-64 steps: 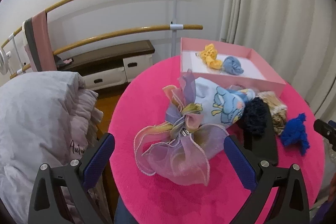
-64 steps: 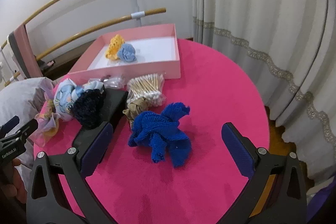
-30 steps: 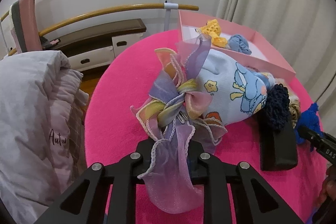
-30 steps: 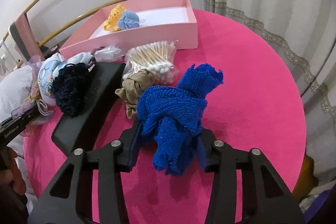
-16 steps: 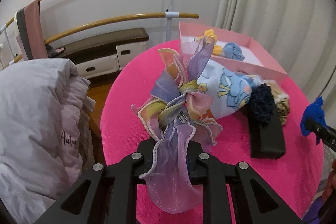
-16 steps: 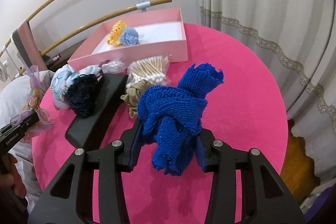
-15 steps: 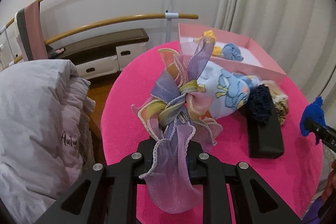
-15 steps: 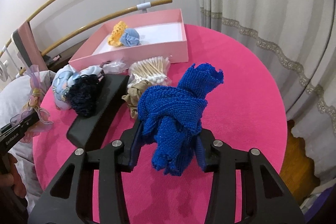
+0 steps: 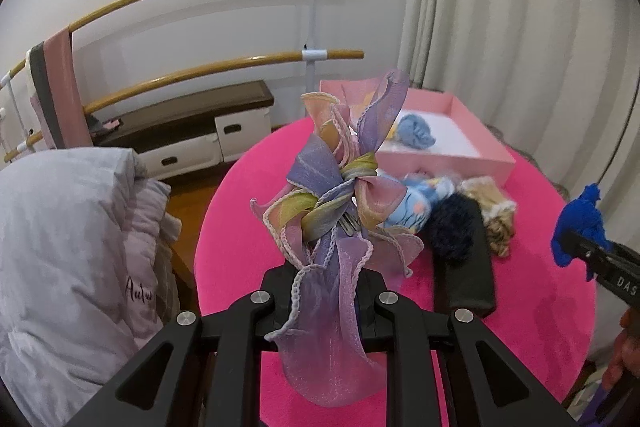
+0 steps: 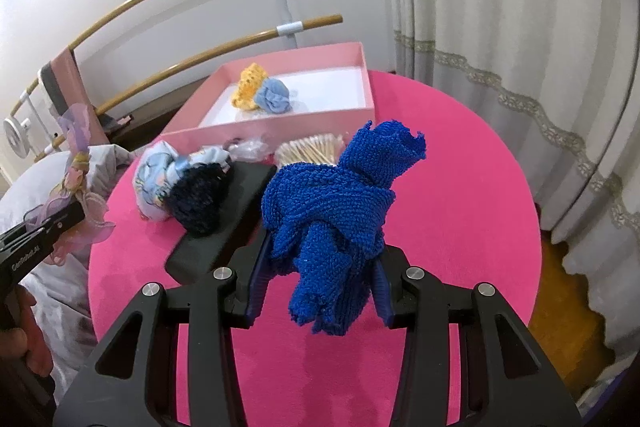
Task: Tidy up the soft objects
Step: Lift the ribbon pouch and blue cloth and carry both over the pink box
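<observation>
**Two soft items held above the pink table**

A pastel organza bow [image 9: 340,195] is pinched by the left gripper [image 9: 326,291], and a blue knitted cloth [image 10: 332,211] by the right gripper [image 10: 320,275]. Both are held clear of the table [image 10: 460,211], short of the pink box [image 10: 304,115] at its far edge.

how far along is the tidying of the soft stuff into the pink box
Done: yellow scrunchie and light-blue scrunchie lie in the pink box. In hand: left tongs grip the ribbon bow, right tongs the blue knit cloth. Left: dark scrunchie, printed cloth.
</observation>
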